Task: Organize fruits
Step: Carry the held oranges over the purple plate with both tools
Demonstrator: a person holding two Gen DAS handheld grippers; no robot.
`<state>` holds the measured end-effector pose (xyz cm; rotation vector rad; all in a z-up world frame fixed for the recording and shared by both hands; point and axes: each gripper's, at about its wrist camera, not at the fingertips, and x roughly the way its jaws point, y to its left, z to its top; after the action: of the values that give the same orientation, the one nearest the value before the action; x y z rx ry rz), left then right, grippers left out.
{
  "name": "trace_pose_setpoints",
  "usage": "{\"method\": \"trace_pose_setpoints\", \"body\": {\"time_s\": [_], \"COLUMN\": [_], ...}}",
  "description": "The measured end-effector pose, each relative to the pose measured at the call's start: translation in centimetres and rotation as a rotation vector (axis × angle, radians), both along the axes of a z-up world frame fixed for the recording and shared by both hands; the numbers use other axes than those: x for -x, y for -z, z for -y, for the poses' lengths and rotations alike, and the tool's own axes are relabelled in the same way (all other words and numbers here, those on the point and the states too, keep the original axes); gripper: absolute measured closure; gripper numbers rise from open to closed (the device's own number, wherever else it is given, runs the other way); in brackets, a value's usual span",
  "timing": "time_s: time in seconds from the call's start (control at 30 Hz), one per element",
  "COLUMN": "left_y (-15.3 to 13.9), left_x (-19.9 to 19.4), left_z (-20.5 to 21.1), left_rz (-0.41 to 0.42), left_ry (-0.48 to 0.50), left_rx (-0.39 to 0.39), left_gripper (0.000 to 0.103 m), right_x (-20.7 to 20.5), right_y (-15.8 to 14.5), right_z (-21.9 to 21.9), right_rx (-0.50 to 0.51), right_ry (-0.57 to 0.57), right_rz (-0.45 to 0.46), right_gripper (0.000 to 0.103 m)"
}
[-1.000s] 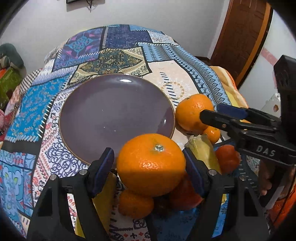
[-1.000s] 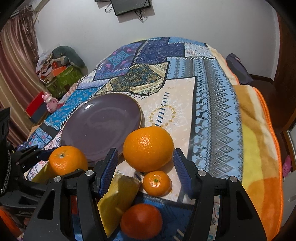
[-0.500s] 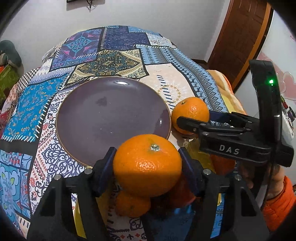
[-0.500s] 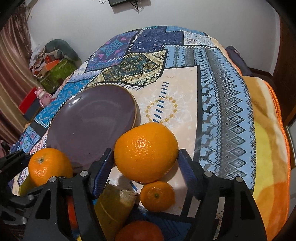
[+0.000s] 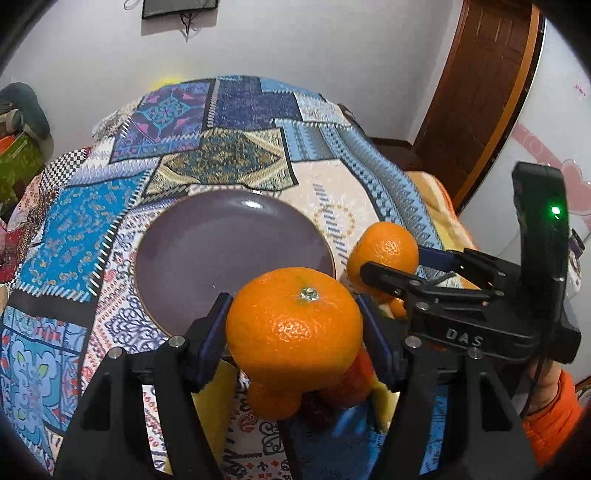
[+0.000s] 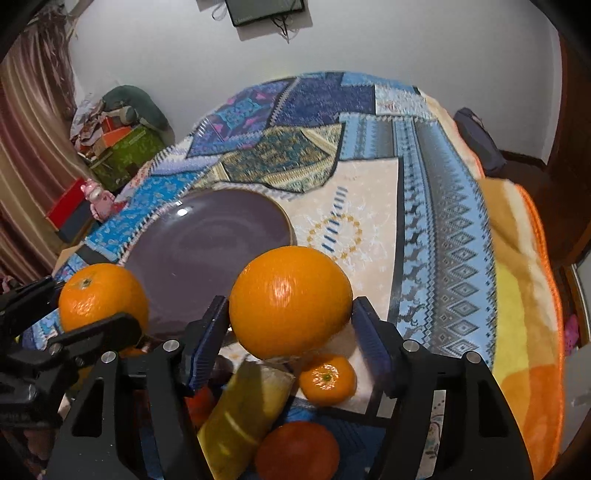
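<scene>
Stem-topped mandarin [image 5: 293, 334] pinched between the blue-padded fingers [image 5: 212, 338] of the left gripper [image 5: 295, 332], lifted over the near rim of the purple plate [image 5: 221, 254]. Smooth orange [image 6: 290, 301] clamped between the fingers [image 6: 371, 350] of the right gripper [image 6: 290, 339], raised just beside the plate's right edge. Below, on the patchwork blanket [image 6: 443, 240] over the bed: small mandarin [image 6: 327, 380], yellow-green cut piece of fruit [image 6: 243, 410], reddish-orange fruit [image 6: 297, 450]. Farther off: wooden door [image 5: 476, 99], wall screen [image 6: 267, 11], green box [image 6: 122, 155].
</scene>
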<state>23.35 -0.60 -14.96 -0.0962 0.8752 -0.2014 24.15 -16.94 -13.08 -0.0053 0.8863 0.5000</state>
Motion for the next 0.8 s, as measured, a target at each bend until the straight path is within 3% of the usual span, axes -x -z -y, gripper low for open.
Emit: {"method": "trace_pose_setpoints", "body": {"time_s": [0.2, 0.23, 0.27, 0.3, 0.37, 0.43, 0.5, 0.57, 0.63, 0.8], "left_y": [-2.0, -2.3, -2.6, -2.8, -3.1, -3.2, -3.3, -3.2, -3.1, -2.6], "left_x": [0.1, 0.1, 0.0, -0.1, -0.3, -0.3, -0.2, 0.0, 0.1, -0.2], "left_z": [-1.4, -1.8, -2.2, -2.5, -3.2, -3.9, -4.5, -4.9, -5.0, -5.2], "left_rz": [0.041, 0.045, 0.050, 0.054, 0.062, 0.064, 0.067, 0.069, 0.068, 0.060], "left_ry": [-0.034, -0.041, -0.049, -0.054, -0.071, -0.089, -0.098, -0.102, -0.107, -0.105], "left_rx": [-0.006, -0.004, -0.002, -0.002, -0.009, -0.013, -0.009, -0.010, -0.011, -0.009], "left_gripper": [0.036, 0.036, 0.036, 0.036, 0.036, 0.036, 0.036, 0.036, 0.036, 0.036], "right_x": [0.6, 0.7, 0.7, 0.6, 0.1, -0.2, -0.5, -0.9, -0.9, -1.7], "right_y": [-2.3, -2.6, -3.0, -3.2, -3.5, -3.0, -2.2, -1.1, -0.5, -0.5], "right_z": [-0.8, -1.0, -1.2, -1.5, -1.9, -2.3, -2.1, -1.7, -1.3, -0.2], "right_rx": [-0.018, -0.022, -0.021, -0.018, -0.047, -0.002, 0.002, 0.008, 0.044, 0.054], "right_ry": [-0.021, -0.029, -0.037, -0.042, -0.068, -0.063, -0.053, -0.035, -0.005, 0.026], "right_rz": [0.055, 0.065, 0.077, 0.078, 0.057, 0.056, 0.035, 0.009, 0.020, 0.042], "right_gripper": [0.043, 0.059, 0.091, 0.103, 0.102, 0.099, 0.091, 0.073, 0.065, 0.062]}}
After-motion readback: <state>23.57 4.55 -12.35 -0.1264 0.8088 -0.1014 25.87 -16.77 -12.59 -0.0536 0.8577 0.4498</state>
